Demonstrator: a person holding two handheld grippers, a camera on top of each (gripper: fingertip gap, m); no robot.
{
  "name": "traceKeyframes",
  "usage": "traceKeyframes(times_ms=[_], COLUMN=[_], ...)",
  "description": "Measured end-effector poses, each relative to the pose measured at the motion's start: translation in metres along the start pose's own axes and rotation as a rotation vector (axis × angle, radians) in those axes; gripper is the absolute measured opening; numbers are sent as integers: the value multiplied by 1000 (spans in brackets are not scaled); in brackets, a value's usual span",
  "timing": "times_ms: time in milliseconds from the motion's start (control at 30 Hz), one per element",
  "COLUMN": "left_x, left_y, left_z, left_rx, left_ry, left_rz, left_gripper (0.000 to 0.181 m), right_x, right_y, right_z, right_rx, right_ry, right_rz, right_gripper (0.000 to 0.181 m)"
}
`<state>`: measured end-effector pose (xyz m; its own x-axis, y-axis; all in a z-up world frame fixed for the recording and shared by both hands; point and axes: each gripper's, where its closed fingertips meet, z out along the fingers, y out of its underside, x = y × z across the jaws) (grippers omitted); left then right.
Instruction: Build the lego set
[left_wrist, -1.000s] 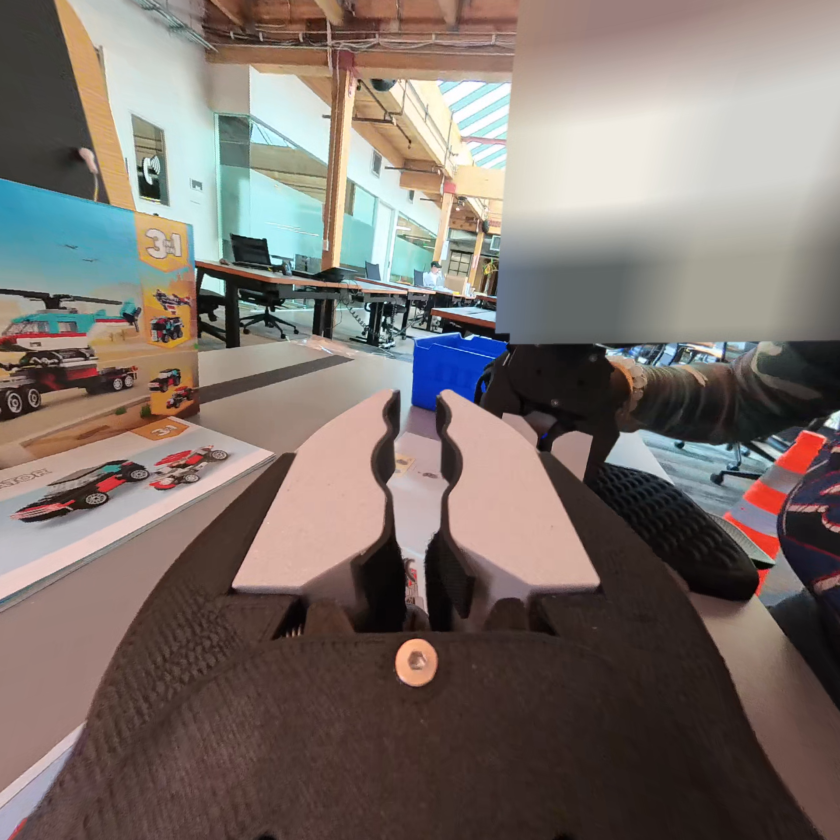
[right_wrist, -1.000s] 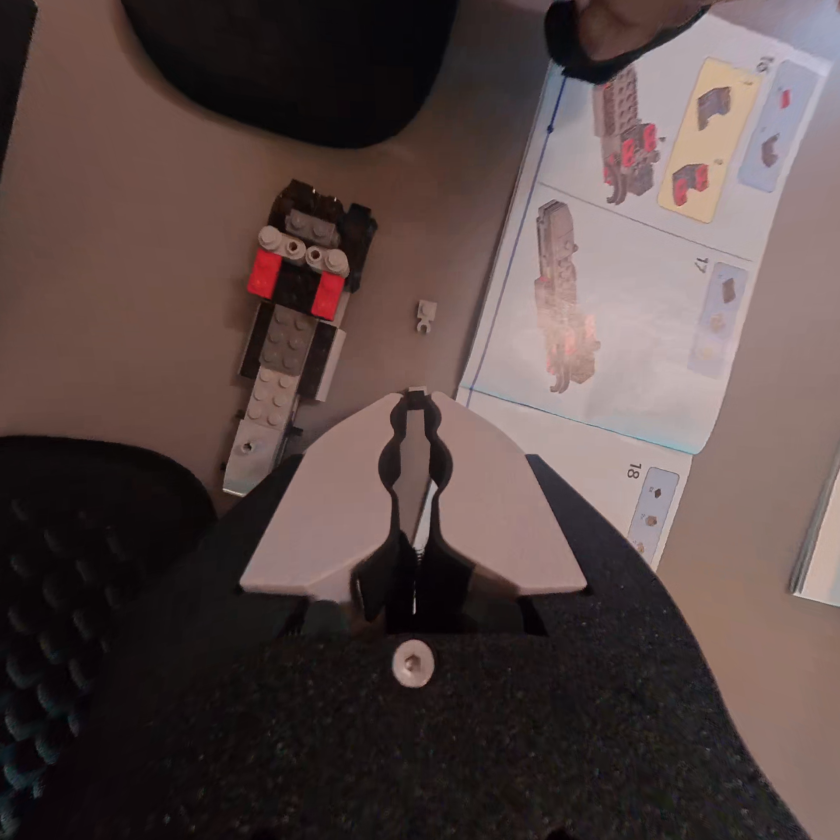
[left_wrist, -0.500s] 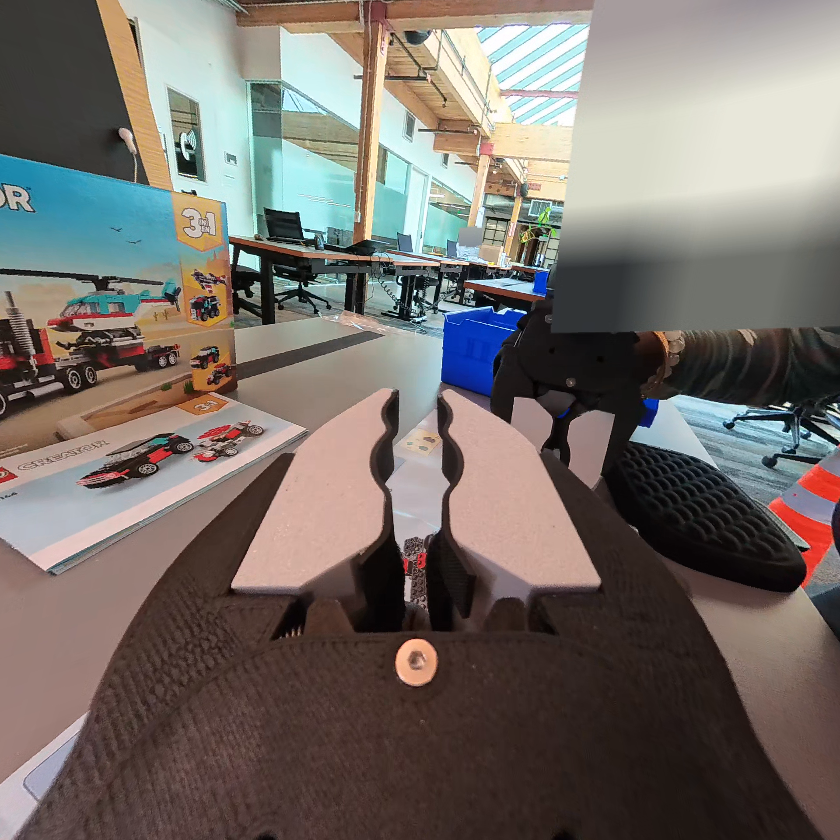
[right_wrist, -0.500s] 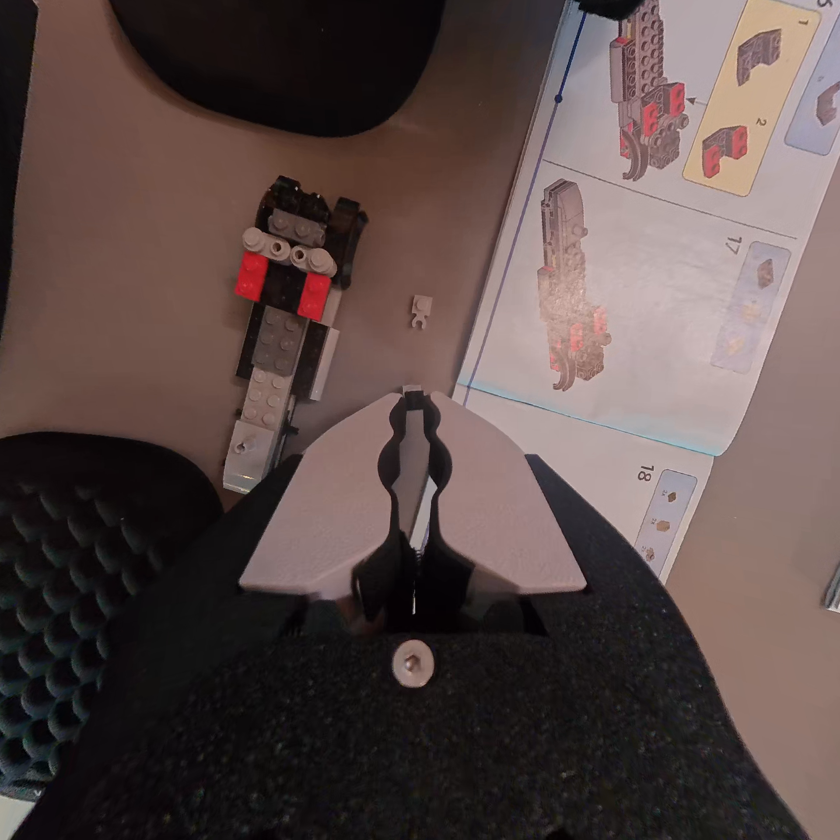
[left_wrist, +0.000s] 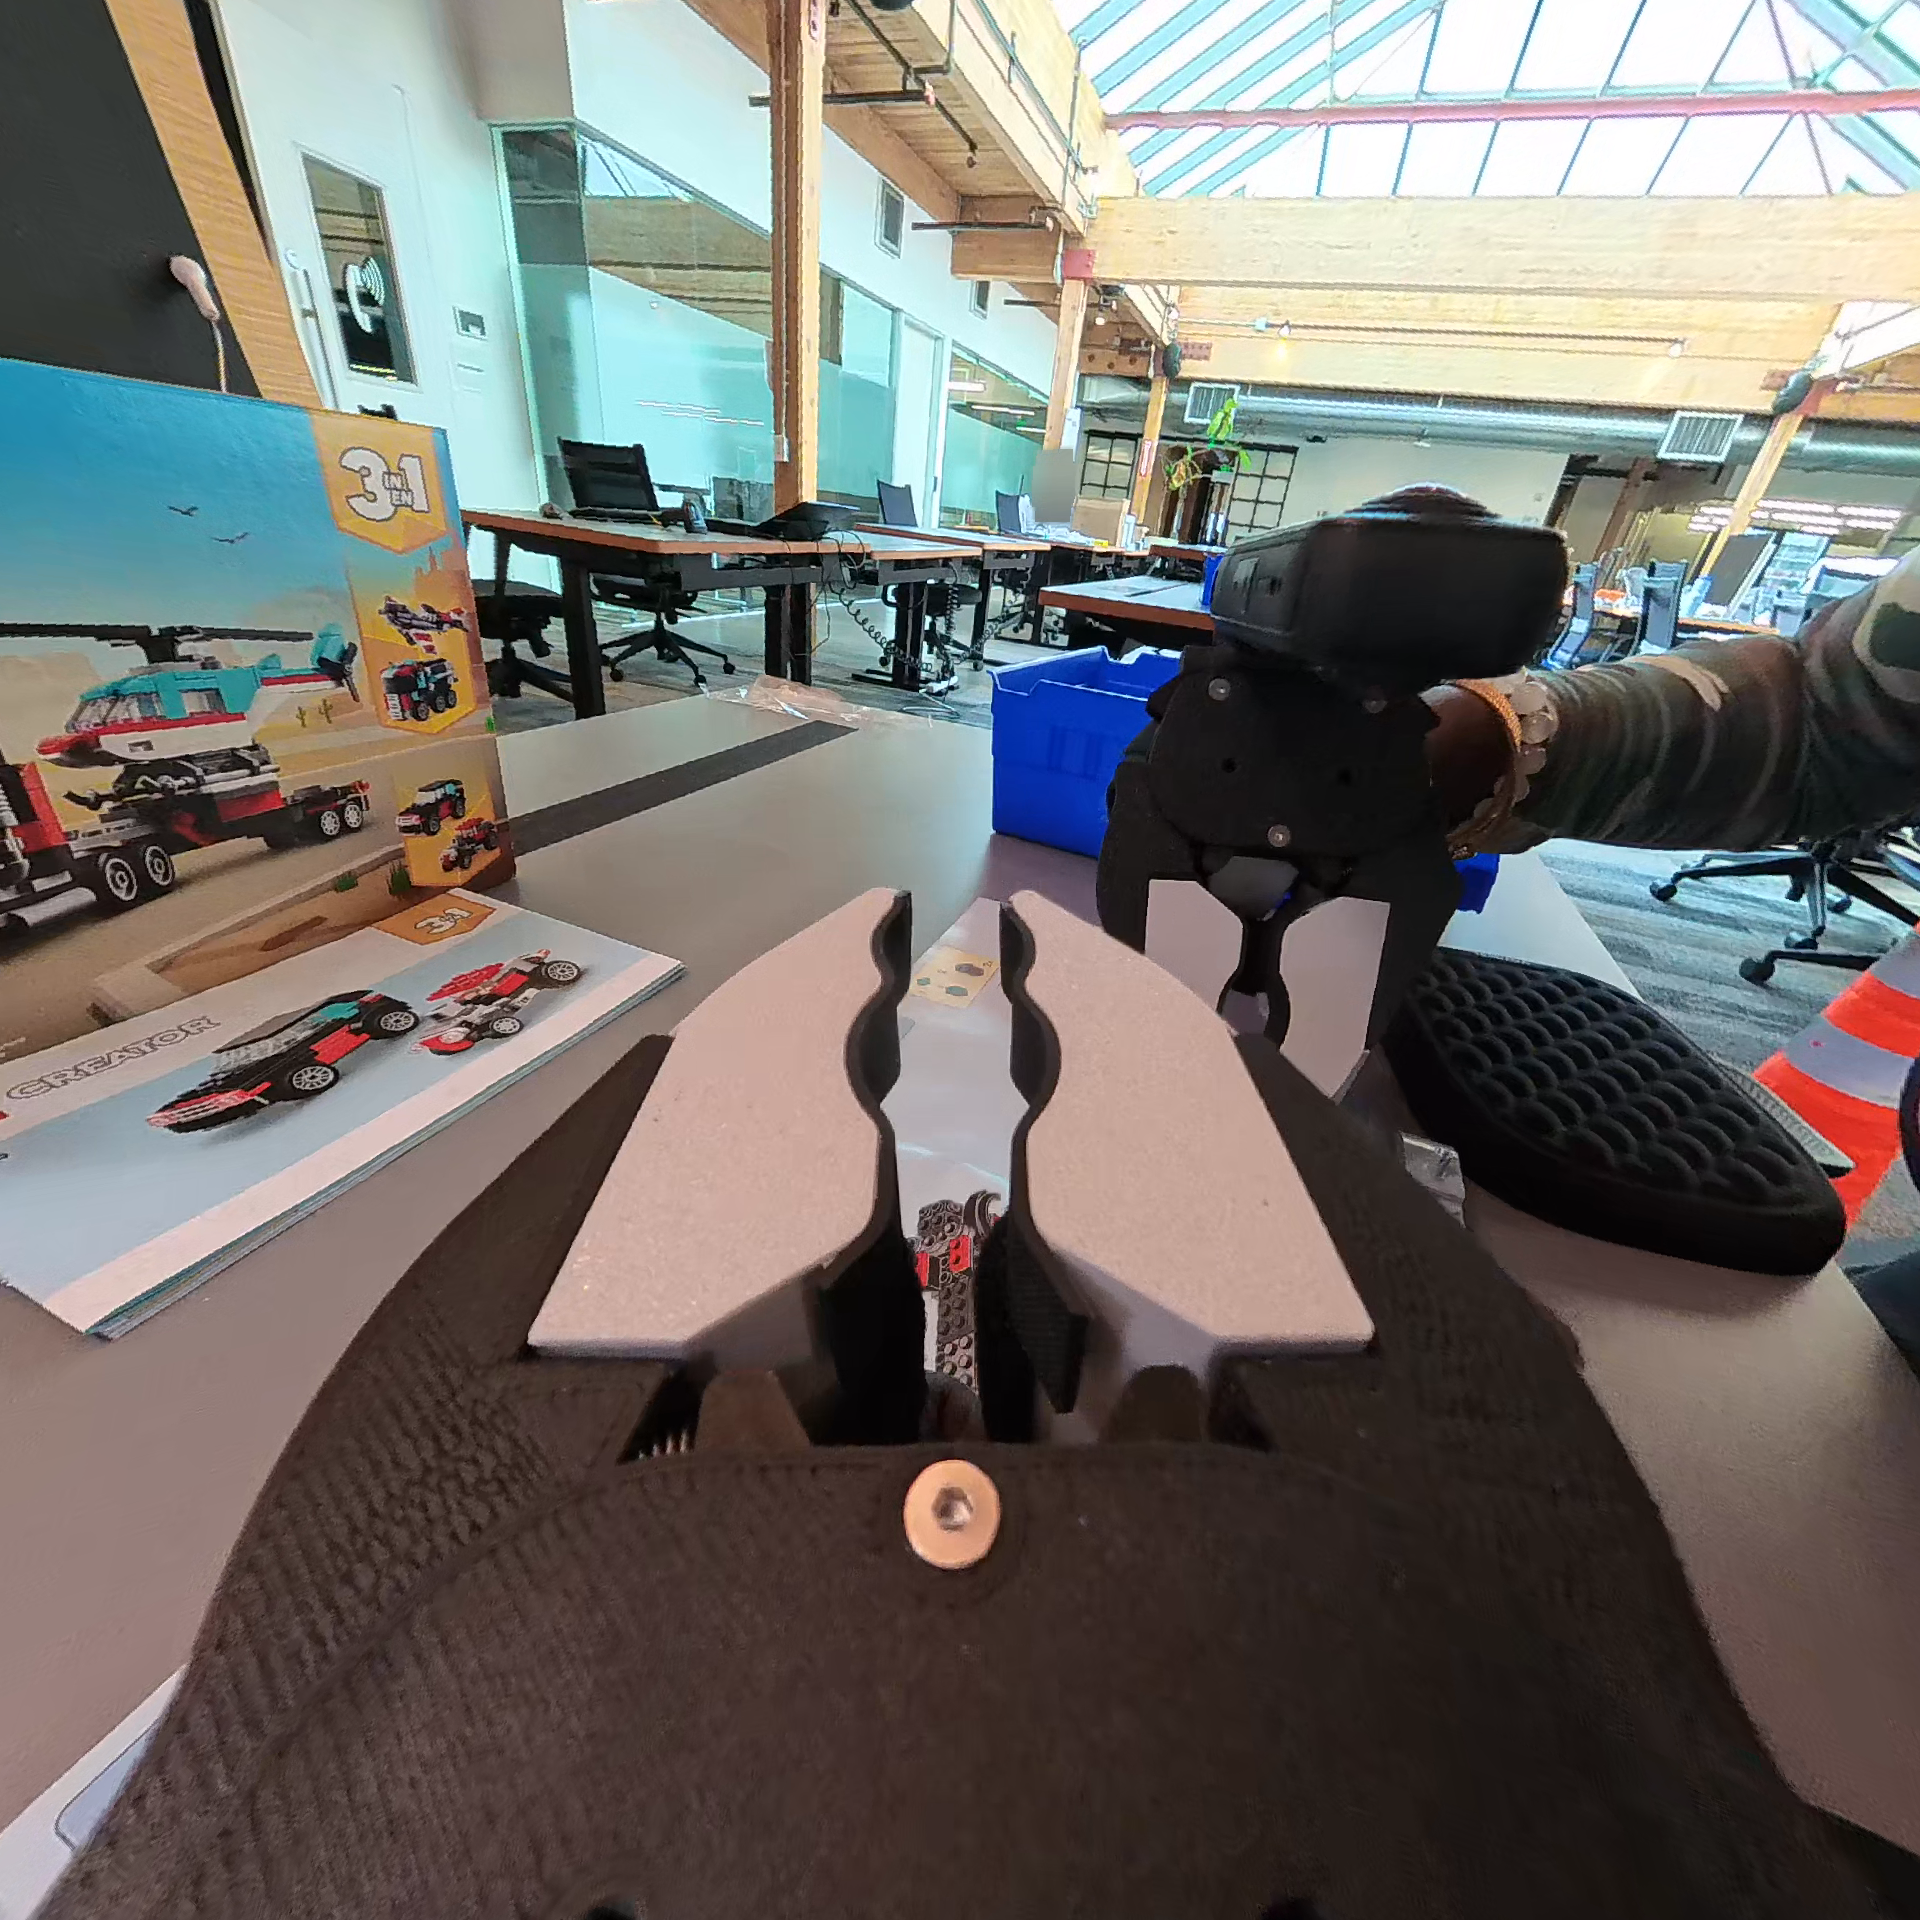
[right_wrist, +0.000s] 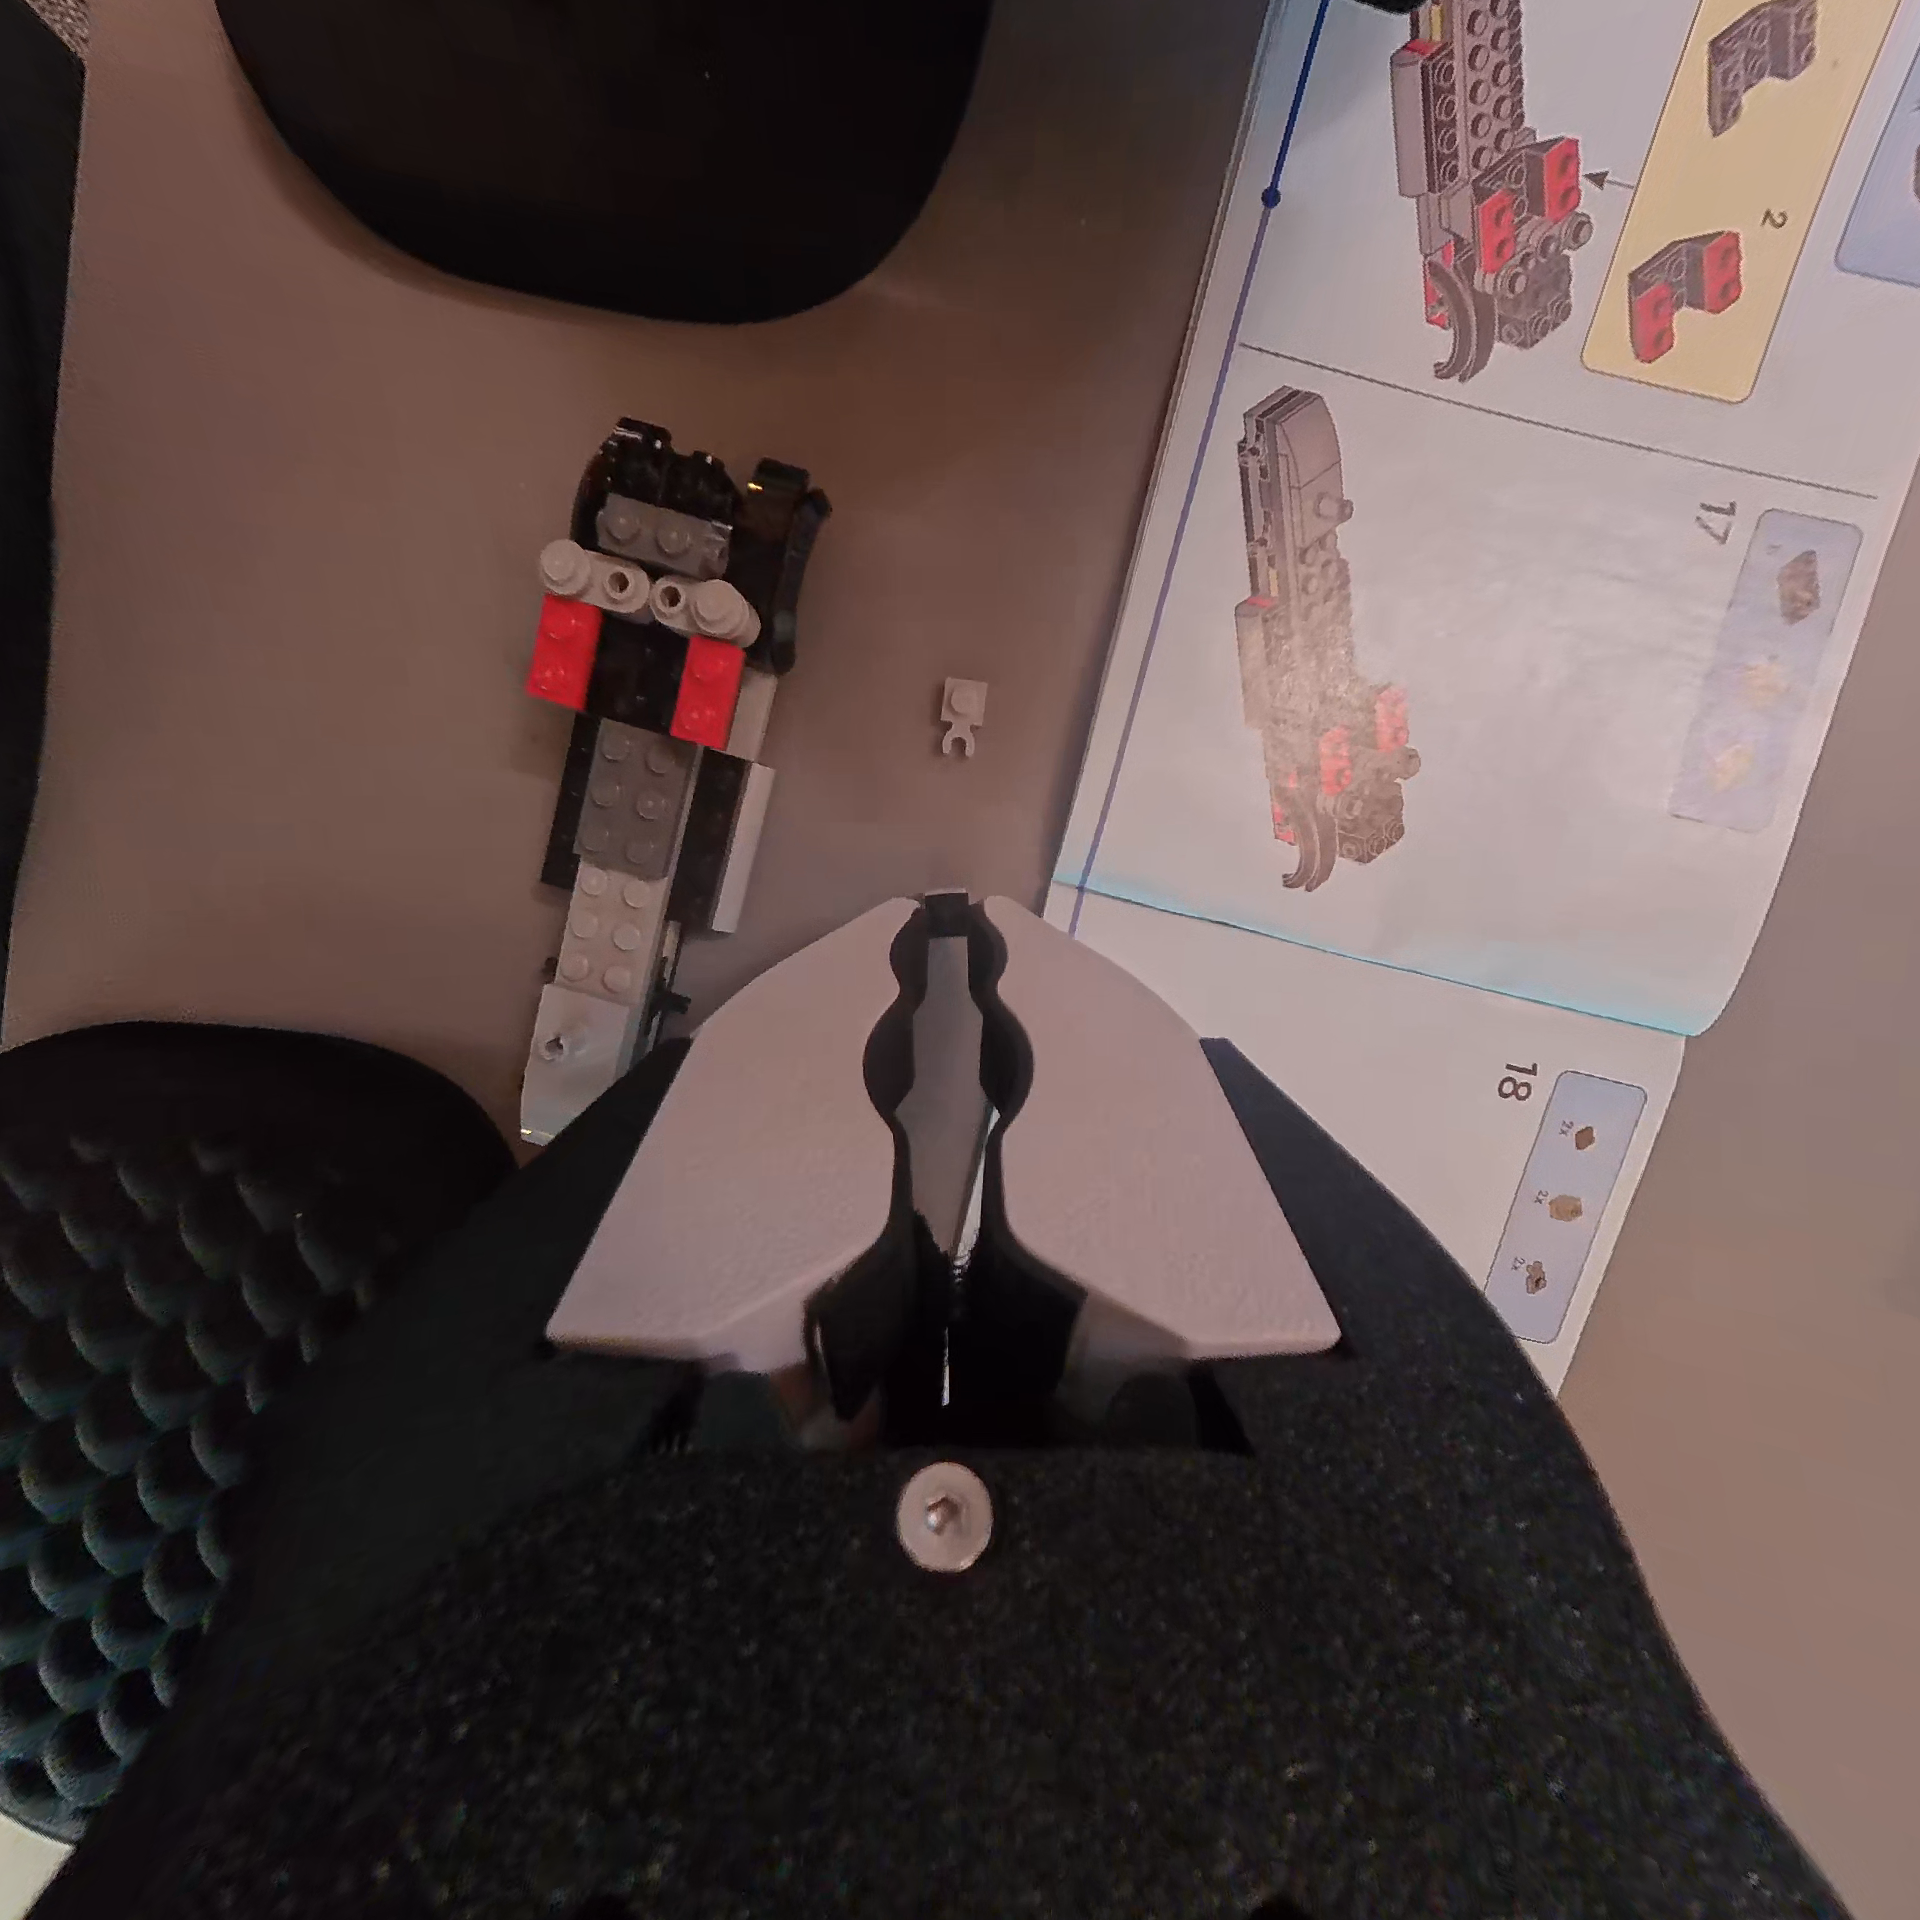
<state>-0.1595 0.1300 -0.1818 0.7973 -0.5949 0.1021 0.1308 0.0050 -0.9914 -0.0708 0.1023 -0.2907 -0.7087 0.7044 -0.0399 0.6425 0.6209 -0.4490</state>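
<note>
The part-built model (right_wrist: 655, 748), black and grey with red bricks, lies flat on the grey table. A small light grey clip piece (right_wrist: 961, 717) lies to its right. My right gripper (right_wrist: 945, 906) points down over the table just below them, shut on a small dark piece at its tips. It also shows in the left wrist view (left_wrist: 1255, 992), held by a hand in a camouflage sleeve. My left gripper (left_wrist: 951, 935) hovers low over the open instruction booklet (right_wrist: 1455, 644), jaws a little apart and empty.
The set's box (left_wrist: 208, 665) stands at the left with a second booklet (left_wrist: 312, 1070) in front. A blue bin (left_wrist: 1060, 748) sits behind. A black textured pad (left_wrist: 1590, 1122) lies at the right, also in the right wrist view (right_wrist: 156, 1299). A black rounded object (right_wrist: 603, 156) lies beyond the model. Tip to tip, the grippers are about 15 centimeters apart.
The left wrist view has swung left and tilted up, so the box and booklet sit further right. The right gripper has come a little closer to the table, still shut.
</note>
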Motion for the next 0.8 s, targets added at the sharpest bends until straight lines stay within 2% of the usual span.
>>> traceKeyframes(times_ms=[500,667,800], left_x=[1,1,1], left_y=[3,1,2], left_z=[1,0,0], left_rx=[-16,-11,-14], left_ry=[0,0,1], left_rz=[15,22,19], left_gripper=[16,16,16], right_x=[-1,-3,0], right_y=[2,-5,-2], right_z=[1,-1,-6], right_rx=[-68,15,9], right_ry=[-2,-38,-23], right_rz=[-58,-45,-54], right_gripper=[7,7,7])
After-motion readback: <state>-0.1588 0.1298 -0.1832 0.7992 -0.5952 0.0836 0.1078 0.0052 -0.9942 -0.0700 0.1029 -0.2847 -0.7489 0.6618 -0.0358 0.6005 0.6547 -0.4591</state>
